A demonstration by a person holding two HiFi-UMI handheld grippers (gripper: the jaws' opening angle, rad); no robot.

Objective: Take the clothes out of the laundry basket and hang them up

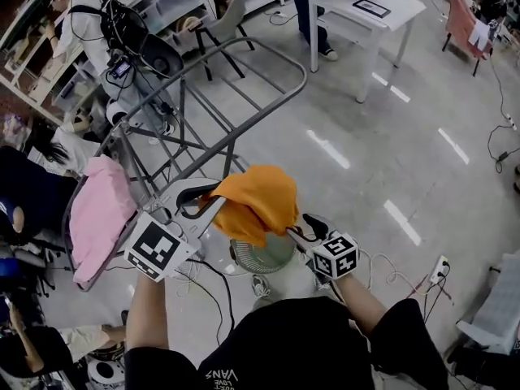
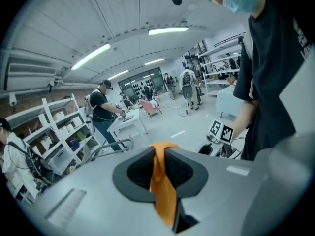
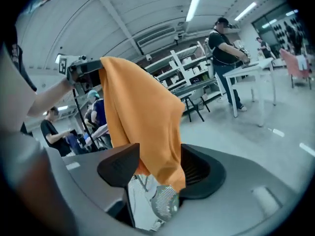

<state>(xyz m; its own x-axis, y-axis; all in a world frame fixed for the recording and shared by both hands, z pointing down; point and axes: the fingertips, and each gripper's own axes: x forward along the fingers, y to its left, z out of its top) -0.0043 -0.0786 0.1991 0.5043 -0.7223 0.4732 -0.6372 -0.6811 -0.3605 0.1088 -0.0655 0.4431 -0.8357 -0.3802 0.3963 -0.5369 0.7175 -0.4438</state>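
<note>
Your left gripper [image 2: 159, 154] pinches the orange cloth [image 1: 258, 197], aloft by the near corner of the rack [image 1: 301, 73]; on the right gripper [image 3: 157, 168] the jaws stand spread around it — close there, pull taut, then drape.

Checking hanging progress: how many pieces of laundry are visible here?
2. A pink cloth drapes the left side of the drying rack; an orange cloth, pinched in the left gripper, hangs through the open right gripper. More may be hidden in the basket.
</note>
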